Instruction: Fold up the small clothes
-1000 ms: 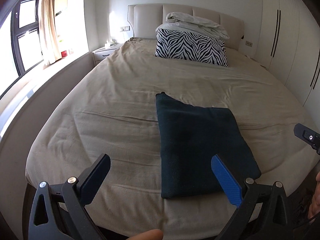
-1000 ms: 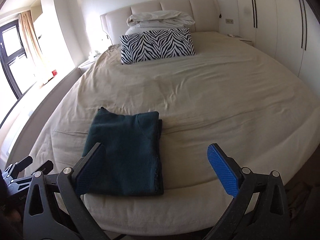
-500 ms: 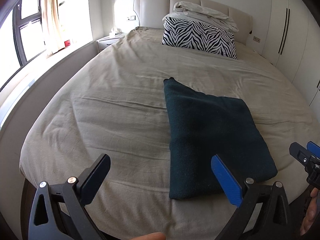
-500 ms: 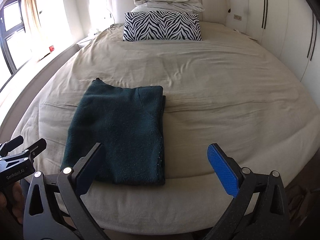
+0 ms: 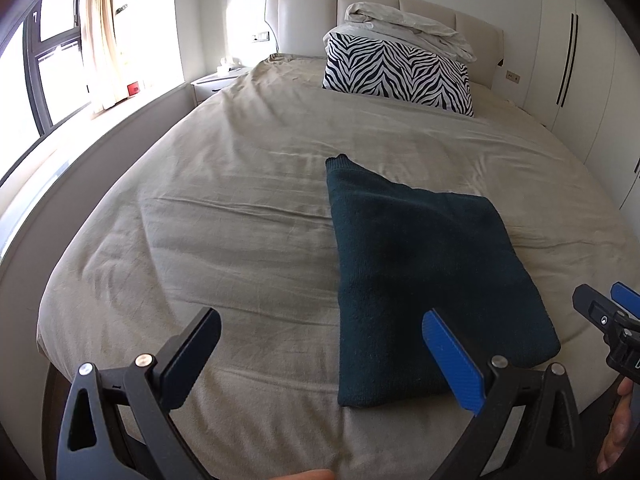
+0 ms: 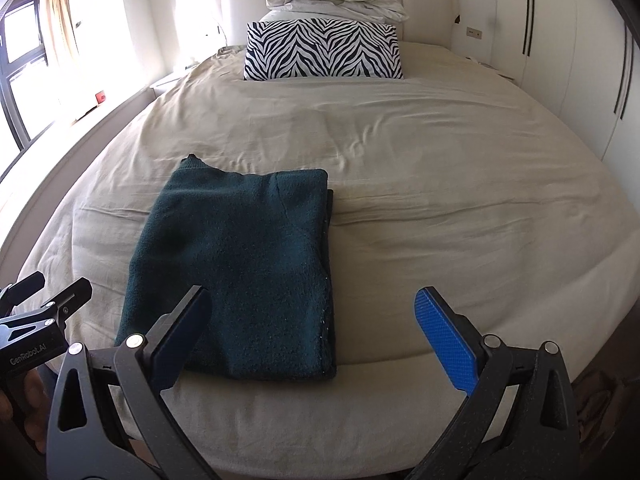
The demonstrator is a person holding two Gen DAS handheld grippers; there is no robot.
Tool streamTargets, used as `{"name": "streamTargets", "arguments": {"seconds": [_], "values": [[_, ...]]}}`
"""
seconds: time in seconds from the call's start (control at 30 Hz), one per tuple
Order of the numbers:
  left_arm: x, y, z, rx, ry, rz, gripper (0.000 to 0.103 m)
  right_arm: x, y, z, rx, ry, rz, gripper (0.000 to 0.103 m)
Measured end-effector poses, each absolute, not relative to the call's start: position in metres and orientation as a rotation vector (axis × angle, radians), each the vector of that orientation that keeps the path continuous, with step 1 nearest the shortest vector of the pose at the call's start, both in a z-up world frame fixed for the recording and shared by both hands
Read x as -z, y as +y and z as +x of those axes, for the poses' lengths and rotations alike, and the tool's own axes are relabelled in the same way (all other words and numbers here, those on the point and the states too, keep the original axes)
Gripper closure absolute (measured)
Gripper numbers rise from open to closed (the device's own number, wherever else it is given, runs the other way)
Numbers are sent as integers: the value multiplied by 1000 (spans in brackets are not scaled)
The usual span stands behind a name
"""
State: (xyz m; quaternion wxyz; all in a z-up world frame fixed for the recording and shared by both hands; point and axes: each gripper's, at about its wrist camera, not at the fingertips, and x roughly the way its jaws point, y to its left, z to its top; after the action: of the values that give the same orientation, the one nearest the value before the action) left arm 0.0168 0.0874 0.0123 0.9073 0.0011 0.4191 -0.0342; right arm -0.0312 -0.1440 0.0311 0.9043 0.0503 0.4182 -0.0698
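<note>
Right wrist view showed you the dark teal knitted garment (image 6: 240, 276) lying flat in a folded rectangle on the beige sheet of the bed (image 6: 440, 200), near the foot edge and left of centre, with a doubled edge showing along its right side. Your right gripper (image 6: 312, 332) hung above the near edge with its jaws spread wide and nothing between them, its dark finger over the garment's near left part. Your left gripper (image 5: 320, 356) was likewise wide and empty, set to the left of the garment (image 5: 420, 280), with only its blue finger overlapping the cloth.

The fold looked close to finished, so the risk lay in disturbing it. If you pinched only the top layer at the near edge, the lower layers could drag and the stack could slide apart. The garment sat near the mattress edge, so a pull toward you could tip it off. The soft sheet could also bunch into a grip. The zebra-striped pillow (image 6: 324, 50) at the headboard was well clear
</note>
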Motion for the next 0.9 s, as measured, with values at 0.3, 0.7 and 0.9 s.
{"name": "streamTargets", "arguments": {"seconds": [0.3, 0.7, 0.9], "values": [[-8, 86, 18, 72, 873, 6, 0, -26, -142, -27, 148, 877, 99, 0], [-4, 85, 17, 72, 880, 5, 0, -23, -140, -25, 147, 887, 94, 0], [-4, 85, 18, 73, 881, 6, 0, -22, -138, -25, 143, 890, 90, 0]]}}
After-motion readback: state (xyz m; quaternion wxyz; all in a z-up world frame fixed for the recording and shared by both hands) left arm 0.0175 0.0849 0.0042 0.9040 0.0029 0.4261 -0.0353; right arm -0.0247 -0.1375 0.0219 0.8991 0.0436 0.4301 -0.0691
